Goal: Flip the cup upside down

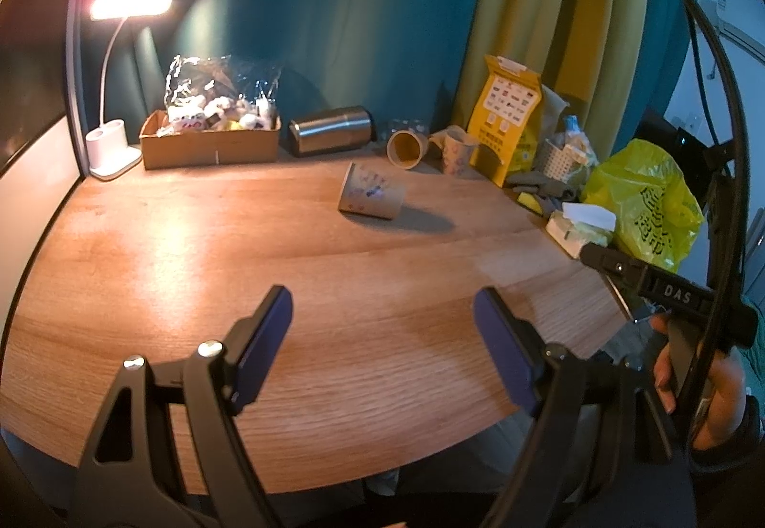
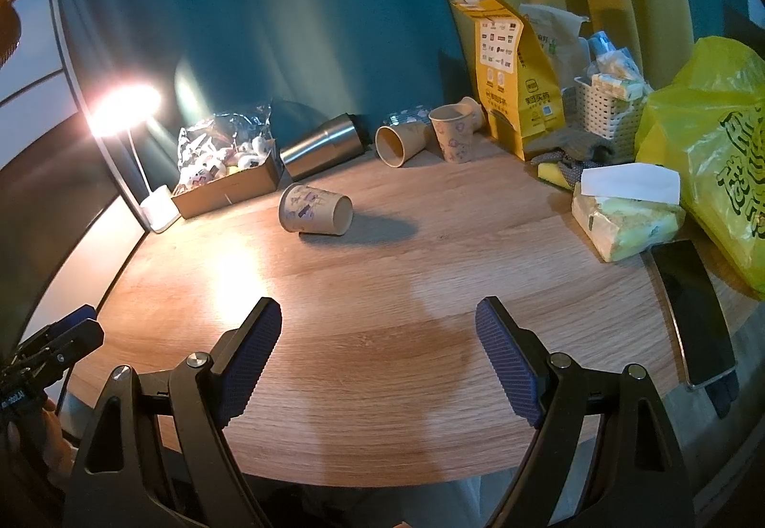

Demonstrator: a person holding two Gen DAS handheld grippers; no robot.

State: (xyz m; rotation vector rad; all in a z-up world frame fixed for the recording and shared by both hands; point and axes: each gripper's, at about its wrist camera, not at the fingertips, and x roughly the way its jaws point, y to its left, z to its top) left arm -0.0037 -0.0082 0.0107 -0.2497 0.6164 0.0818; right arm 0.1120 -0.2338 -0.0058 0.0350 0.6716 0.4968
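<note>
A patterned paper cup (image 1: 369,192) lies on its side in the middle of the wooden table (image 1: 191,270); it also shows in the right wrist view (image 2: 315,210), its base towards that camera. My left gripper (image 1: 382,317) is open and empty, low over the table's near edge, well short of the cup. My right gripper (image 2: 377,329) is open and empty, also near the front edge, away from the cup. The right gripper's body shows at the right of the left wrist view.
Along the back stand a lit desk lamp (image 1: 129,2), a cardboard box of wrapped items (image 1: 210,141), a steel tumbler on its side (image 1: 330,130), two more paper cups (image 2: 449,136), a yellow bag (image 2: 516,83), a basket (image 2: 607,107), tissues (image 2: 626,212), a yellow plastic bag (image 2: 717,155) and a phone (image 2: 693,313).
</note>
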